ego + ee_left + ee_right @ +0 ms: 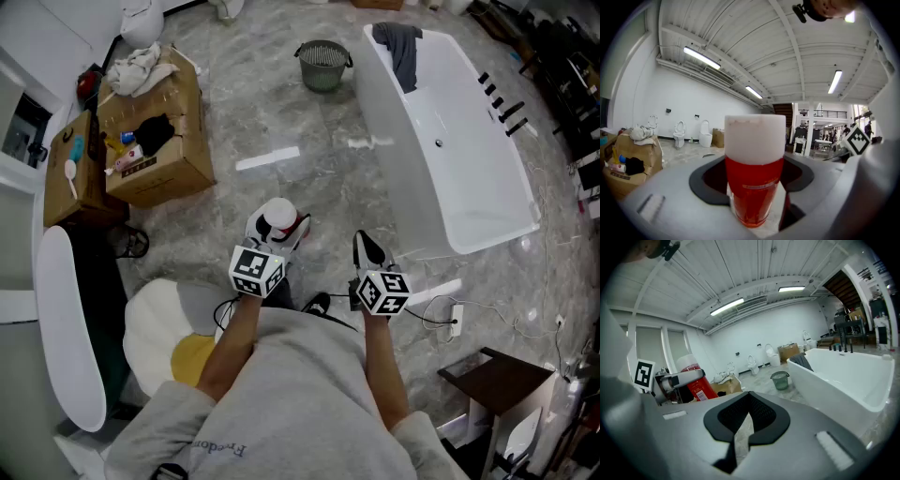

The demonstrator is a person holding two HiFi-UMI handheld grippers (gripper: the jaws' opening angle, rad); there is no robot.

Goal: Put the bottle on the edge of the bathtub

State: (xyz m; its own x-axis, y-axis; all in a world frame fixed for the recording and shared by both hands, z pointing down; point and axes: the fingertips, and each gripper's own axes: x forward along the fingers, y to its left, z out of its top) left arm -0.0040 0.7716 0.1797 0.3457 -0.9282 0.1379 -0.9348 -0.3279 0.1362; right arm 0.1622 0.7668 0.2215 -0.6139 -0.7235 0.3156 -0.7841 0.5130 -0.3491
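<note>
Bottle (753,171) (part-hidden from above) clamped in left tool (754,187); right tool (747,420) closed, empty.

The grey marbled floor (281,112) carries a white bathtub (469,159) at far right, a mesh basket (323,64) beside it, and cardboard boxes (169,155) left.

A grey marbled floor (281,103) is seen under a ribbed white ceiling (754,28) lit by fluorescent tubes (702,57), with white toilets (705,135) ranged along a white wall (656,98), and with open cardboard boxes (159,141), a wire waste basket (323,64) and a dark side table (497,380) set on it.
</note>
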